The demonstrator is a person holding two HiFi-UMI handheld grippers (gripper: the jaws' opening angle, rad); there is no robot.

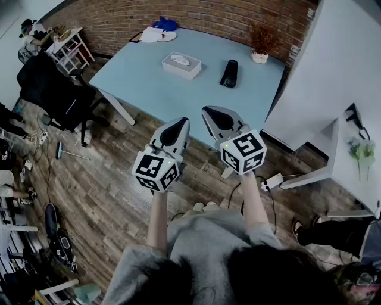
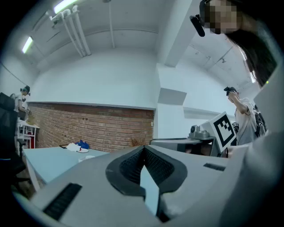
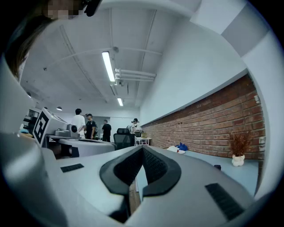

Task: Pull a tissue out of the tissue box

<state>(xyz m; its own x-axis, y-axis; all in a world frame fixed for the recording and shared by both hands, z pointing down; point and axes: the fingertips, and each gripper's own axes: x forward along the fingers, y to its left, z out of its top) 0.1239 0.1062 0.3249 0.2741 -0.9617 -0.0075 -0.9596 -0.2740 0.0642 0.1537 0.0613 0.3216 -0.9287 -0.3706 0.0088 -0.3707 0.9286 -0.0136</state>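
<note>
No words, numbers or brand names can be read anywhere. The only printed marks are black-and-white square markers on the left cube (image 1: 156, 171) and the right cube (image 1: 243, 152); they carry no letters.

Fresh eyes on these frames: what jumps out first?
Two grippers fill the foreground of the head view: the left gripper and right gripper are held side by side over the wooden floor, short of the light-blue table, both shut and empty. Beyond them, a white tissue box sits untouched near the middle of that table, with a black object to its right and a potted plant by the brick wall.
</note>
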